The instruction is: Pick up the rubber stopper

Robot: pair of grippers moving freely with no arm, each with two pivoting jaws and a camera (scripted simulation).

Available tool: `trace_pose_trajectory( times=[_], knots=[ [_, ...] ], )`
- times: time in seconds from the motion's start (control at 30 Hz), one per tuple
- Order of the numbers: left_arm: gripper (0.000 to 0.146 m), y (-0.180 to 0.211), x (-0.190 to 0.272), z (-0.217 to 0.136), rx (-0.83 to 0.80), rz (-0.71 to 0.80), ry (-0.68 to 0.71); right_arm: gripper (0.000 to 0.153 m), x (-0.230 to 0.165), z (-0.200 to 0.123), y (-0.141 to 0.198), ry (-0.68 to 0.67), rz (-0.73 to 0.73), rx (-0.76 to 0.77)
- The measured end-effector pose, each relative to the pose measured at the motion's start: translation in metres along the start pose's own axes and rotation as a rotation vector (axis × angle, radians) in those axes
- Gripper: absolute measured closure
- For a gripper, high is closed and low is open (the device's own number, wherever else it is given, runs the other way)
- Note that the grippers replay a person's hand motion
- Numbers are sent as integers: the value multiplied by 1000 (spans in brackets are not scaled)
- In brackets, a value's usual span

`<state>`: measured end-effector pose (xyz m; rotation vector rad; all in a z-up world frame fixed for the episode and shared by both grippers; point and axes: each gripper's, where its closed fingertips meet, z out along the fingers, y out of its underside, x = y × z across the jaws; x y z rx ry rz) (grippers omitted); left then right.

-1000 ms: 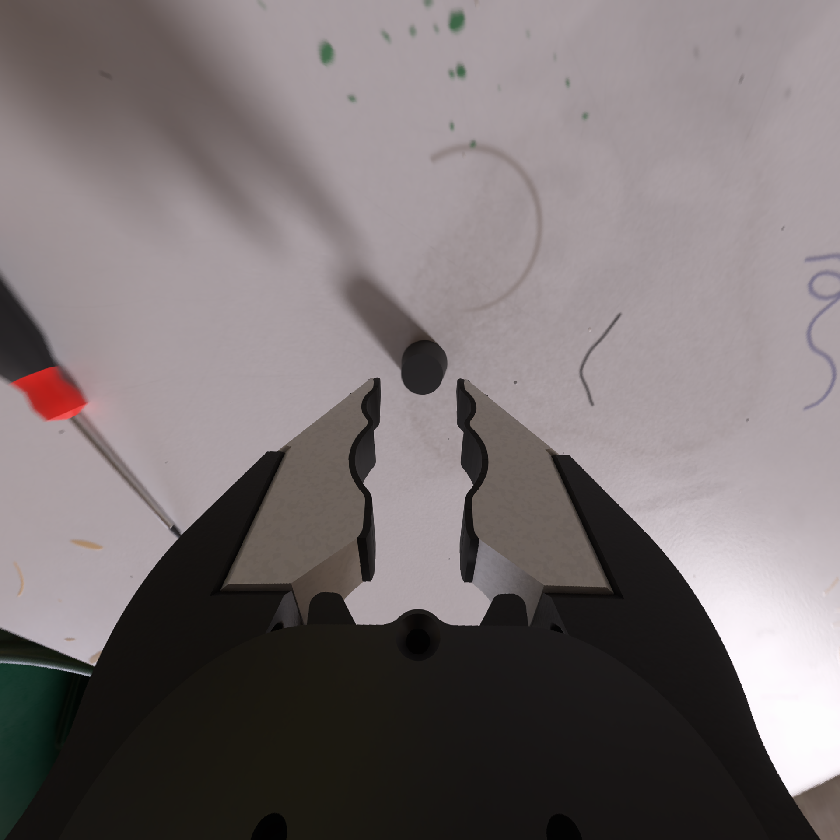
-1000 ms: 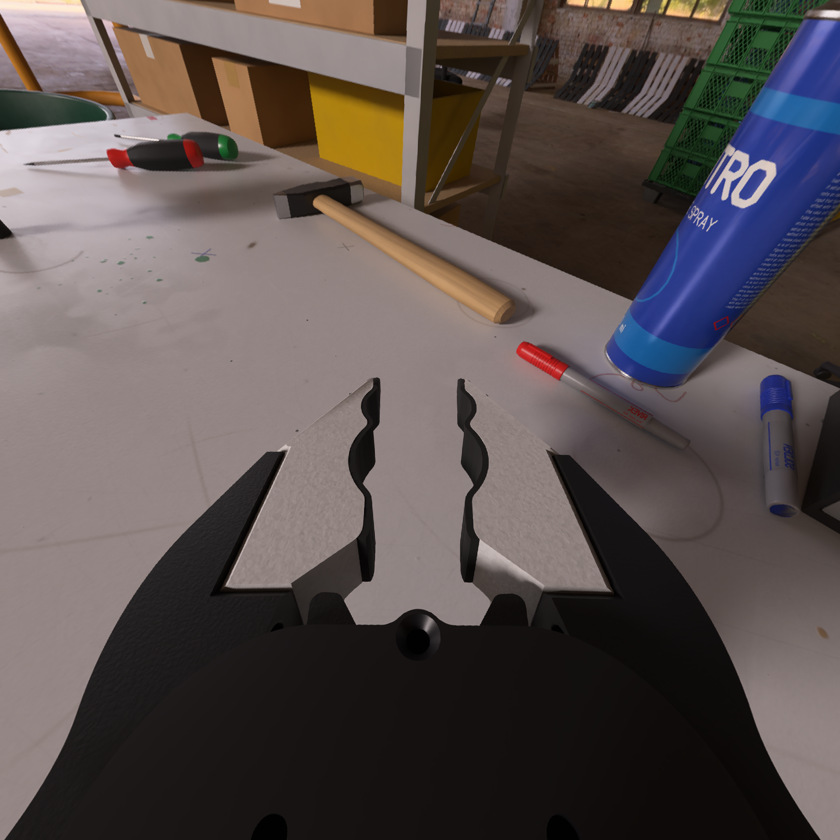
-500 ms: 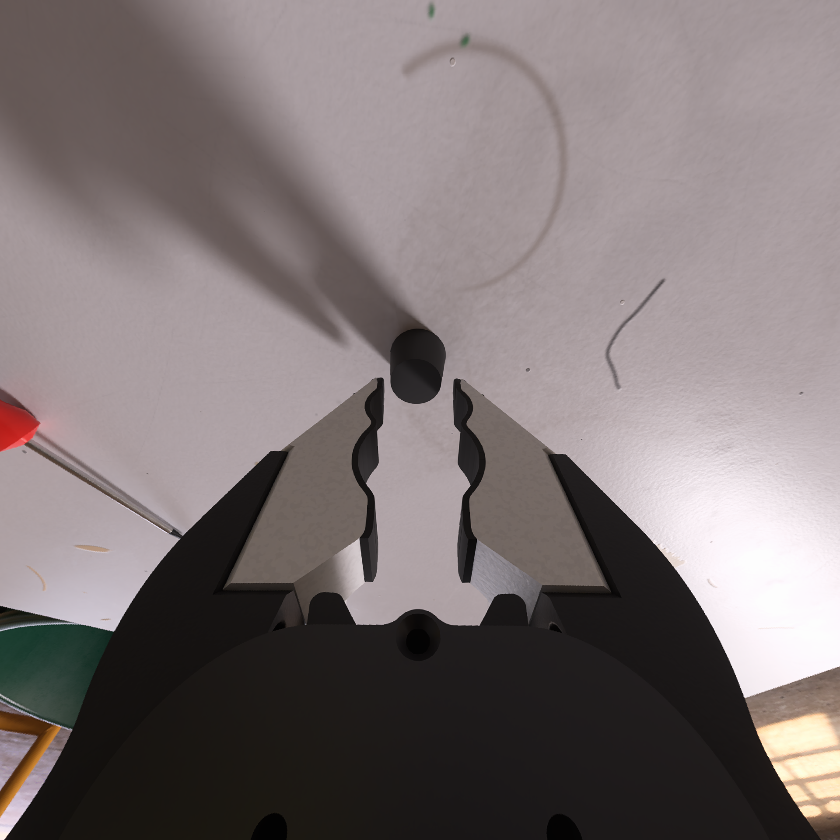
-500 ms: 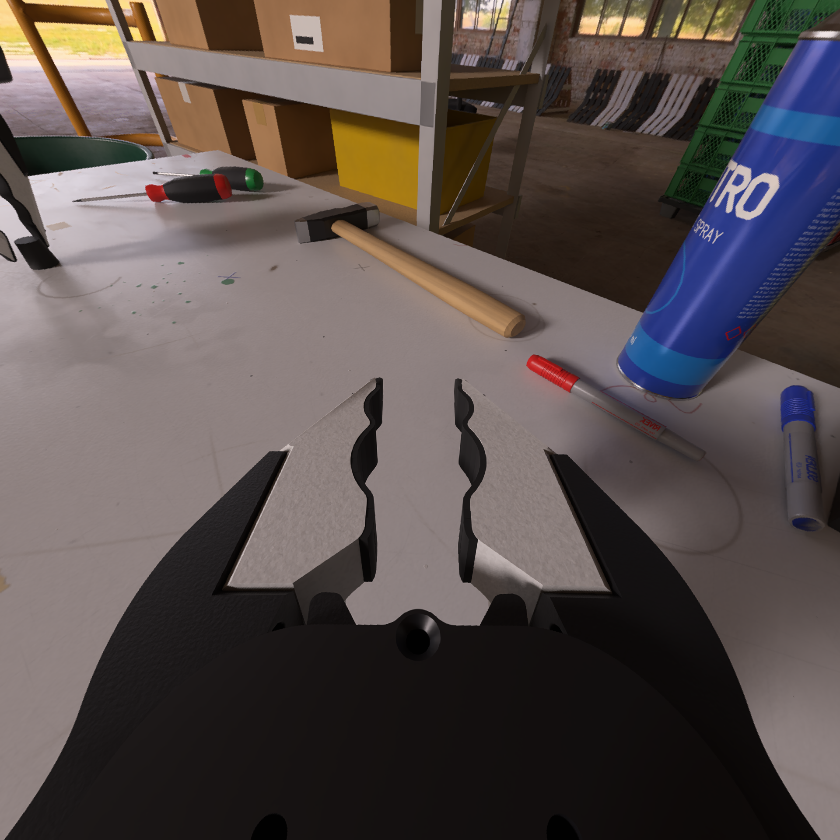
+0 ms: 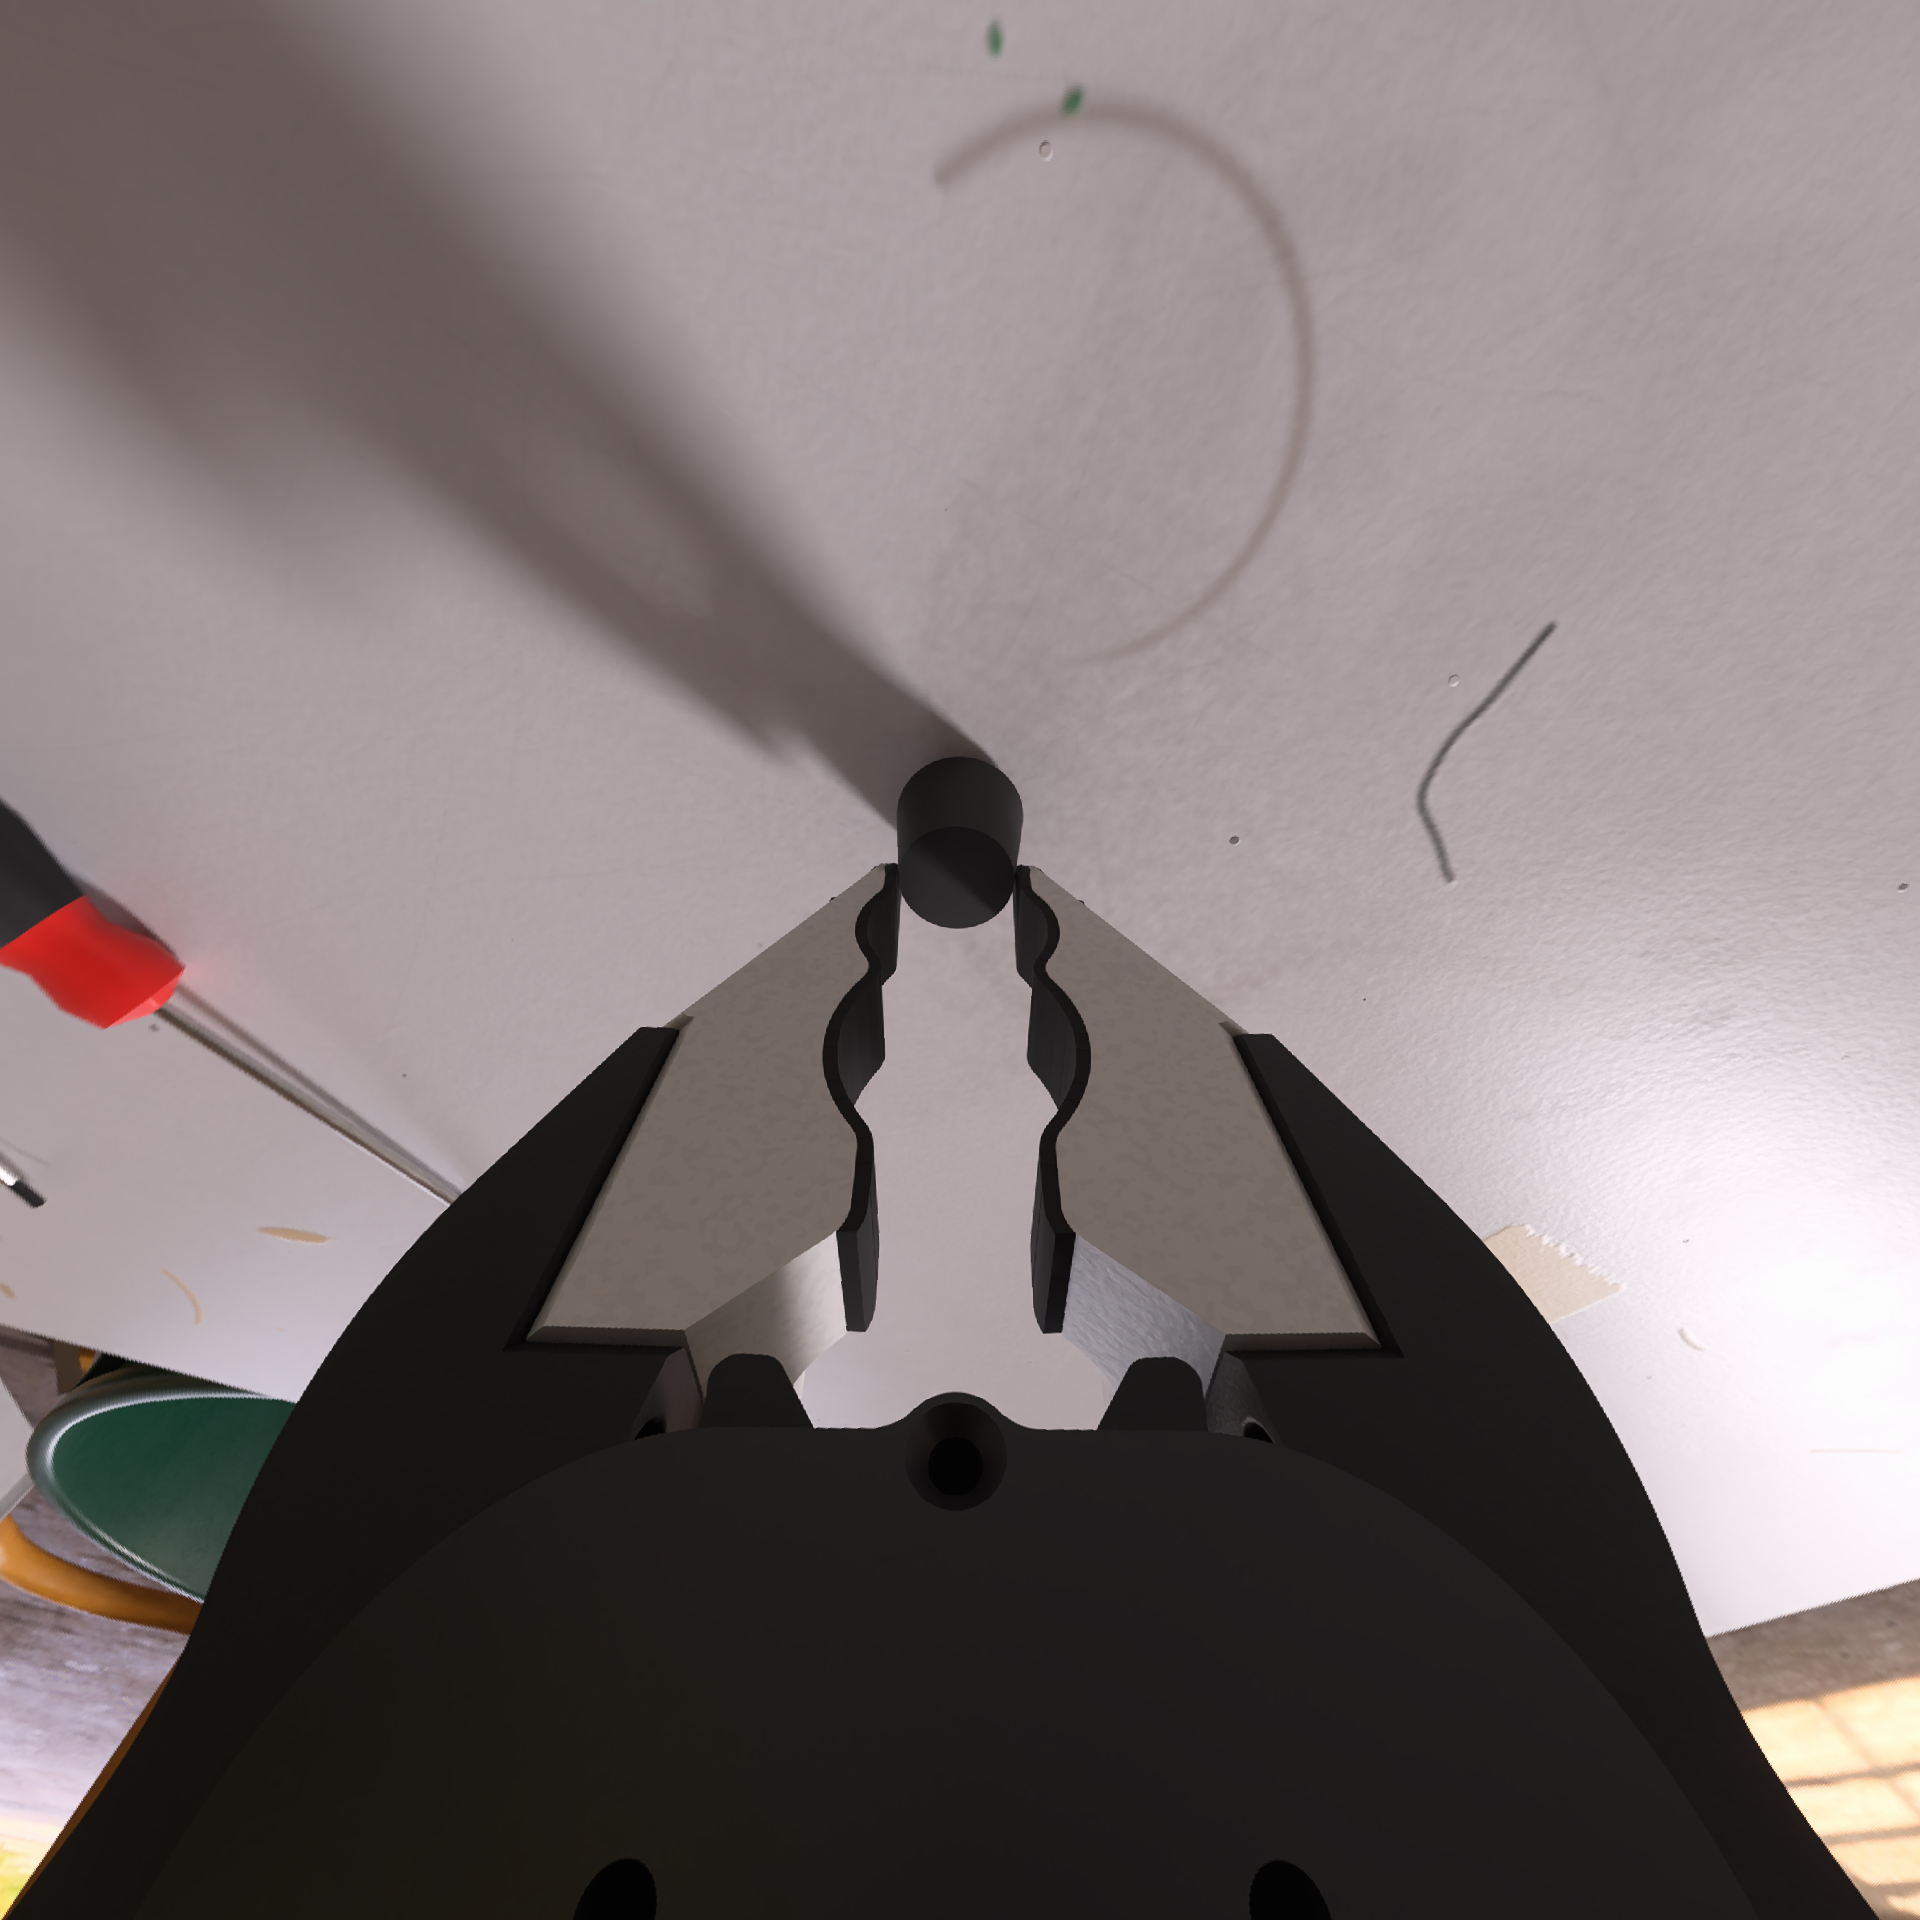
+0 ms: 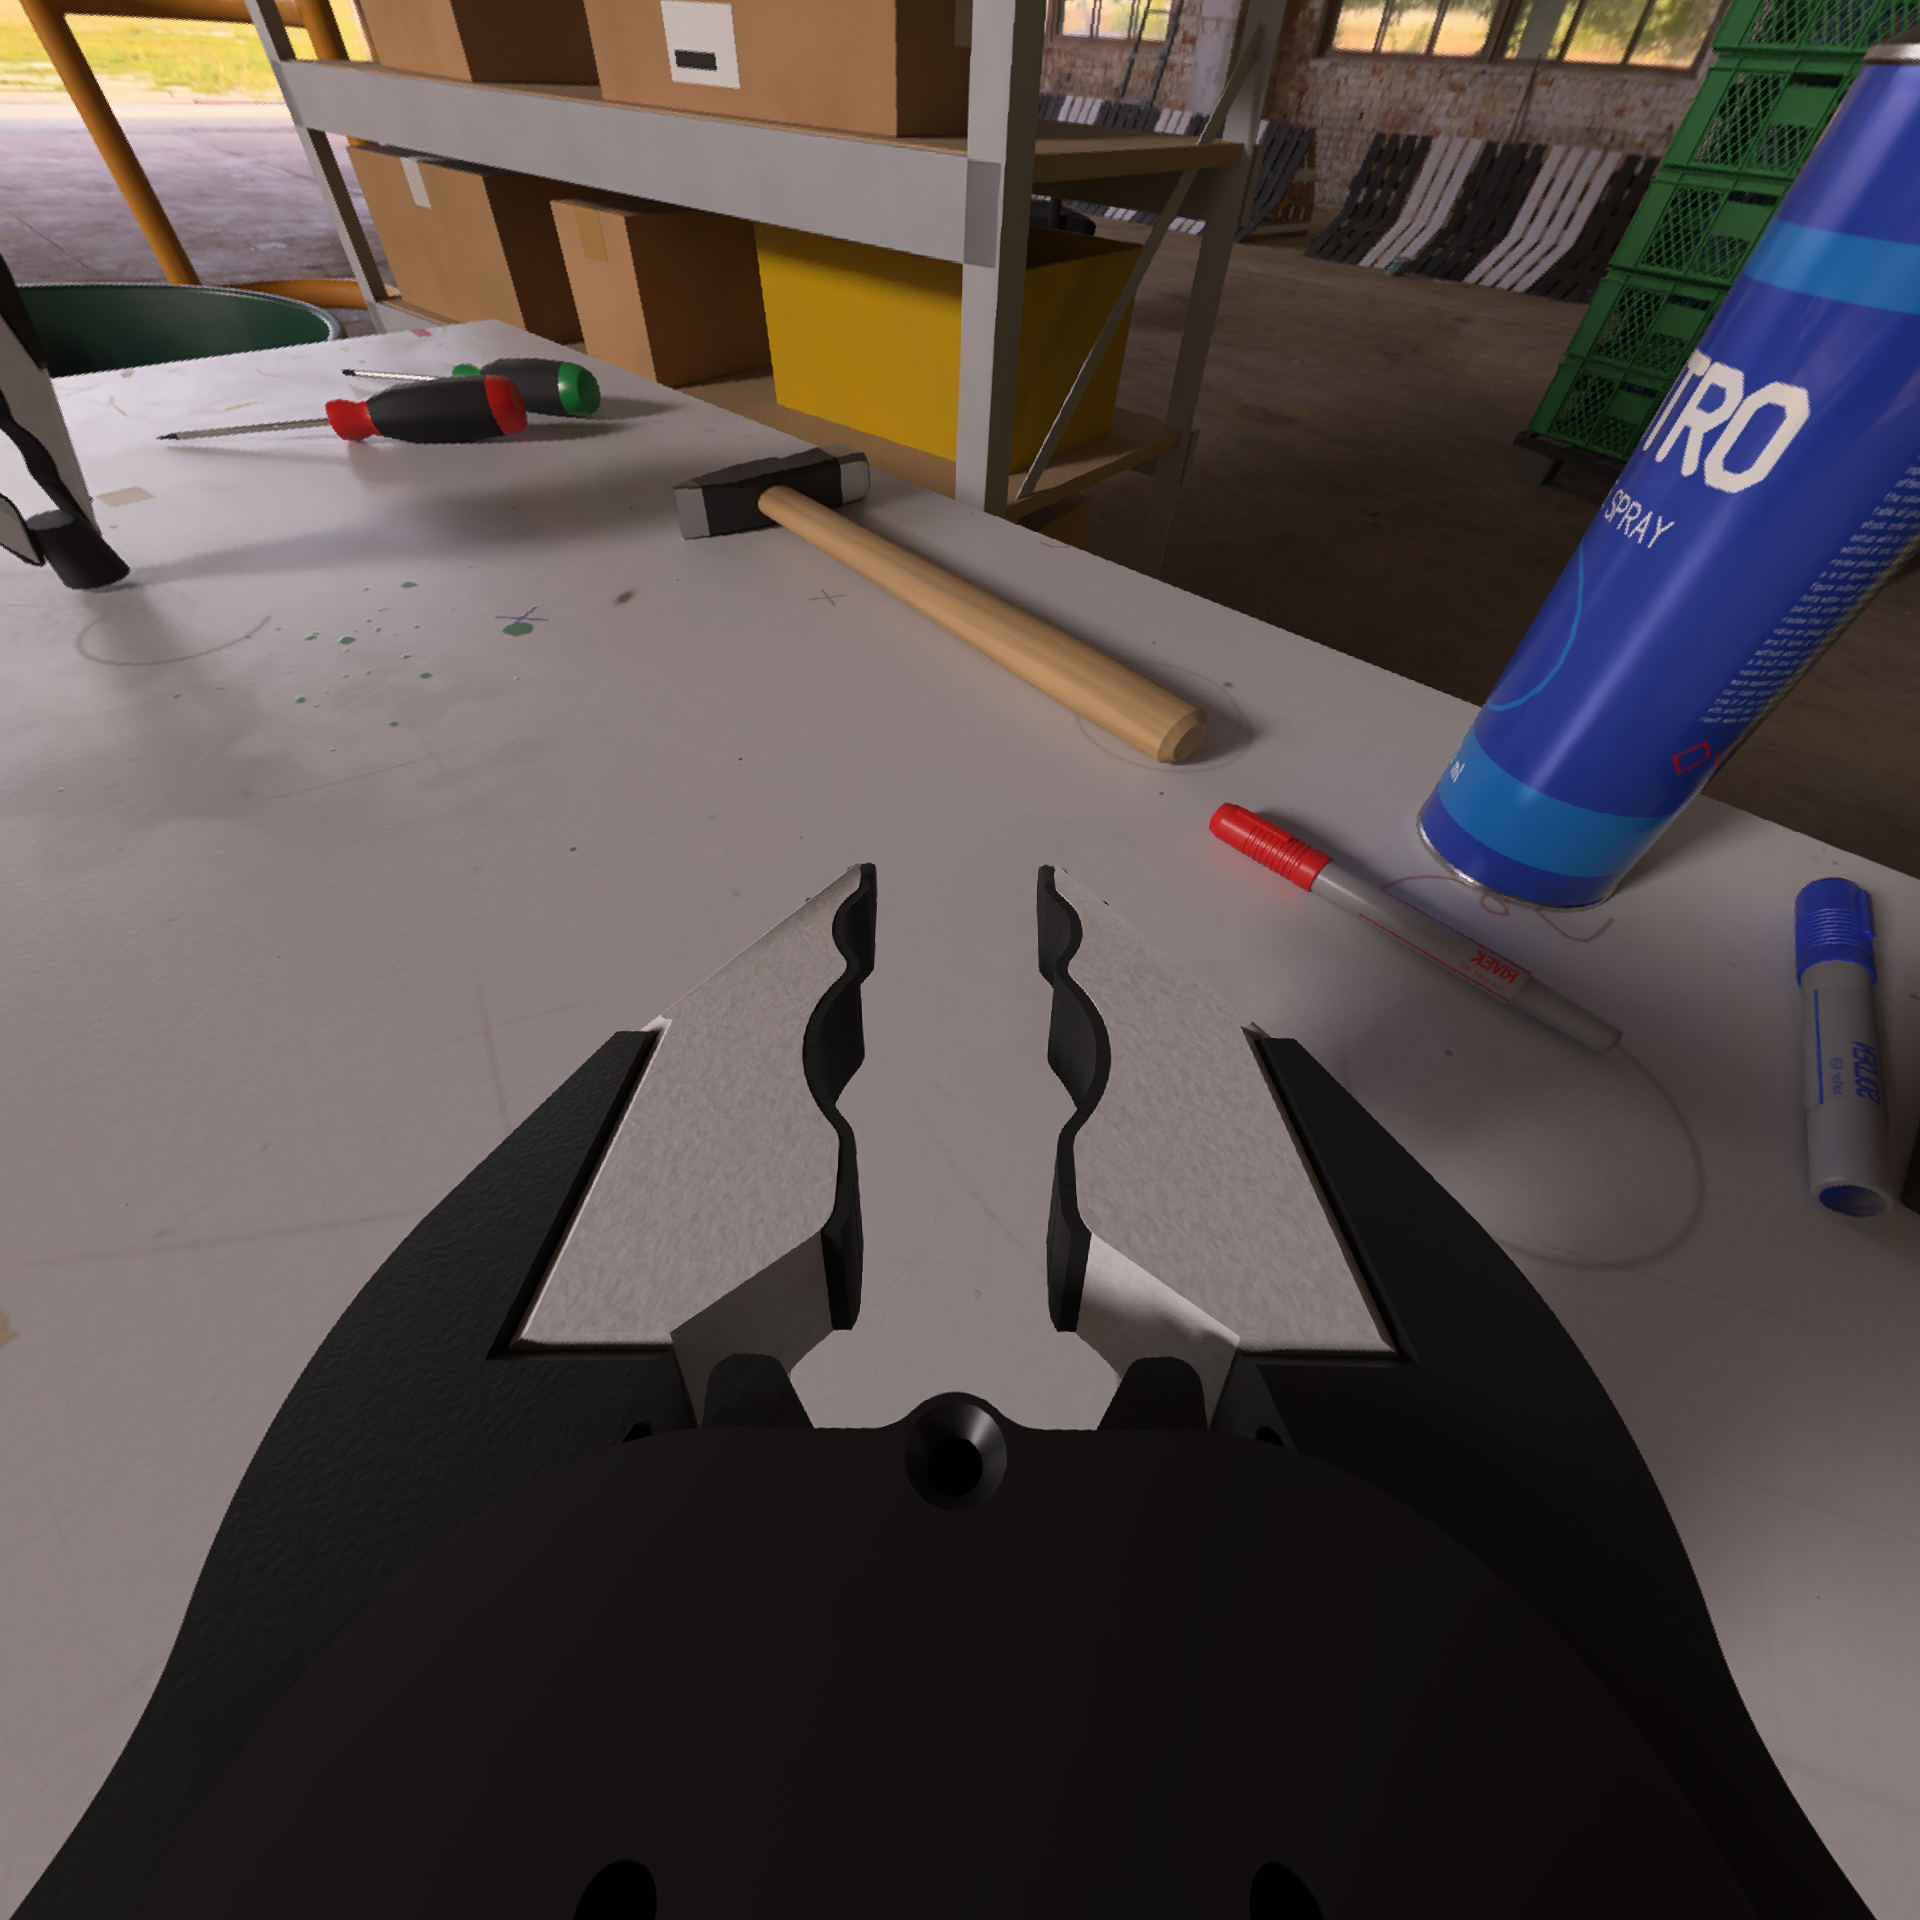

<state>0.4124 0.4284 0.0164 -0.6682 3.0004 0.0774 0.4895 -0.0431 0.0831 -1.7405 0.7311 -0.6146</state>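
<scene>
The rubber stopper (image 5: 956,831) is a small black cylinder standing on the white table (image 5: 1455,416). My left gripper (image 5: 956,878) points down at it, and its two fingertips press against the stopper's sides near the top. In the right wrist view the stopper (image 6: 83,561) shows at the far left, its base on the table, with the left gripper's fingers (image 6: 31,457) around it. My right gripper (image 6: 956,873) is open and empty, low over the middle of the table, far from the stopper.
A red-handled screwdriver (image 5: 83,956) lies left of the stopper, next to a green-handled one (image 6: 540,387). A hammer (image 6: 935,603), a blue spray can (image 6: 1683,582), a red marker (image 6: 1403,925) and a blue marker (image 6: 1839,1039) lie toward the right edge. A green bin (image 6: 156,322) stands beyond the table.
My left gripper has moved down onto the stopper and its fingers have narrowed until the tips meet its sides. My right gripper has tilted up a little and stays open.
</scene>
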Motion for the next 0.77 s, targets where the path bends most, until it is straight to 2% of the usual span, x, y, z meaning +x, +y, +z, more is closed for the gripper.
trace_pose_trajectory(
  times=[0.17,0.3,0.4,0.53,0.57,0.63,0.77],
  knots=[
    [125,-1,-5,-18,46,-13,-77,122,-1,0,0,-1,-3,2],
    [125,-7,-12,-51,133,-44,-182,122,-2,-1,-2,-12,-4,16],
    [125,-24,-12,-87,263,-73,-273,122,-4,-3,-5,-28,1,33],
    [125,-76,17,-140,542,-48,-345,122,-8,-3,-7,-61,12,51],
    [125,-94,32,-151,624,-30,-342,122,-9,-3,-8,-70,12,54],
    [125,-132,72,-163,776,28,-246,122,-13,-2,-8,-92,9,55],
    [125,-198,139,-149,925,45,-43,122,-19,-3,-10,-118,-2,66]
  ],
)
